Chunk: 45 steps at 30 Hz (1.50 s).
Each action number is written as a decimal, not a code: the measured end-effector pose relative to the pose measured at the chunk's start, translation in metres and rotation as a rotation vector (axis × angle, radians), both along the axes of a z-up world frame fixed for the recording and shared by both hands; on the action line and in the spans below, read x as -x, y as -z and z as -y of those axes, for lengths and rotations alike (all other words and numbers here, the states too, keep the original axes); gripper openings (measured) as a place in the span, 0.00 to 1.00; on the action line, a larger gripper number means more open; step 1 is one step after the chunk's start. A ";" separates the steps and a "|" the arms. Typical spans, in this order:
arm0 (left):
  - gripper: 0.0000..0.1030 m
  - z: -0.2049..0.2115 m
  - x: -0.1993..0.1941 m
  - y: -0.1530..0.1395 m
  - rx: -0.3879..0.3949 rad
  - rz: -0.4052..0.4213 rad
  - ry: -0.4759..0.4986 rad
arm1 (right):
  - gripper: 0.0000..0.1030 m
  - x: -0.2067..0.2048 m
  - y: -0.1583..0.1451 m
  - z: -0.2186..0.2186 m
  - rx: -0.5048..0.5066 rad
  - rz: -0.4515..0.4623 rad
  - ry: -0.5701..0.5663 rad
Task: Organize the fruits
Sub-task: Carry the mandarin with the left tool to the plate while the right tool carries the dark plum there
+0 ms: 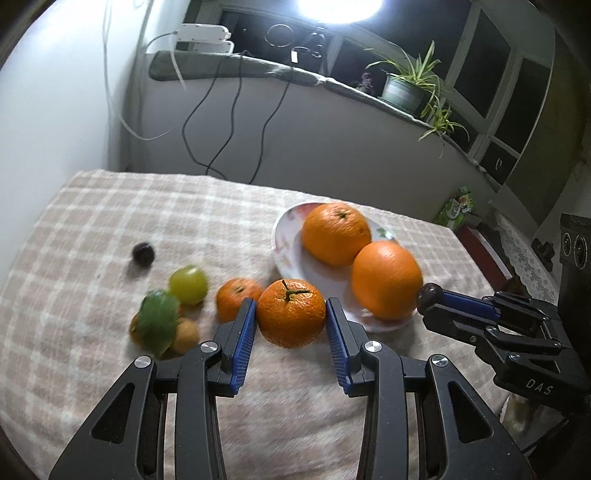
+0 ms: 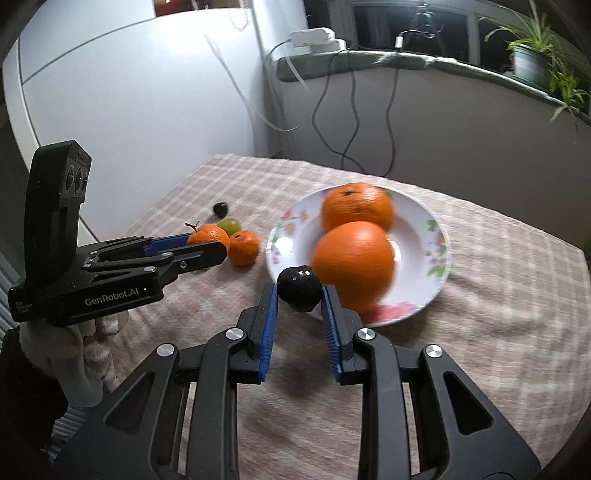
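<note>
Left wrist view: a tangerine (image 1: 291,313), stem up, is clamped in the left claw (image 1: 290,317) above the desk (image 1: 110,221); a dark plum (image 2: 299,290) is clamped in the right claw (image 2: 300,295) beside the plate (image 2: 432,273).

Room dim; single harsh round white lamp (image 1: 338,9) blown out at top centre of left view. Windows dark. Strong fisheye bending, black vignette at corners. Motion blur on large oranges in white floral plate (image 2: 437,254), green leaf (image 1: 157,319). Soft shadows on checked beige tablecloth (image 1: 92,229).
</note>
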<state>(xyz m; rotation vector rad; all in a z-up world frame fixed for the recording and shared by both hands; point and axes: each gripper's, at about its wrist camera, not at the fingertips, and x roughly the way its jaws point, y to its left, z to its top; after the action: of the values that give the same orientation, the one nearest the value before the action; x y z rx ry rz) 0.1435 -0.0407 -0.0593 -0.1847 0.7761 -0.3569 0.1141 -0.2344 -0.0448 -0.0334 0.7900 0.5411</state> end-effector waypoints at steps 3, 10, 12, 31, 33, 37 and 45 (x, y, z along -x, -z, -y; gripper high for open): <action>0.35 0.011 -0.007 -0.001 -0.005 0.002 0.016 | 0.25 -0.004 -0.002 0.014 -0.004 0.006 0.027; 0.35 0.030 -0.019 0.002 -0.017 -0.009 0.040 | 0.25 -0.018 -0.004 0.043 -0.020 0.004 0.083; 0.35 0.034 -0.021 0.004 -0.022 -0.012 0.043 | 0.25 -0.023 -0.002 0.048 -0.023 0.000 0.095; 0.35 0.047 -0.038 0.008 -0.059 -0.024 0.044 | 0.25 -0.069 0.025 0.064 -0.021 -0.055 0.133; 0.35 0.048 -0.038 0.008 -0.063 -0.025 0.048 | 0.25 -0.070 0.025 0.064 -0.020 -0.056 0.133; 0.35 0.050 -0.040 0.008 -0.068 -0.025 0.050 | 0.25 -0.071 0.026 0.064 -0.018 -0.060 0.132; 0.35 0.051 -0.041 0.008 -0.079 -0.025 0.048 | 0.25 -0.073 0.028 0.061 -0.012 -0.062 0.124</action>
<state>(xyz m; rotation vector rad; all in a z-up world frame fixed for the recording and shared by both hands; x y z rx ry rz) 0.1843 -0.0919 -0.0670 -0.0965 0.8188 -0.3690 0.1872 -0.2959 -0.0727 0.0441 0.8436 0.4308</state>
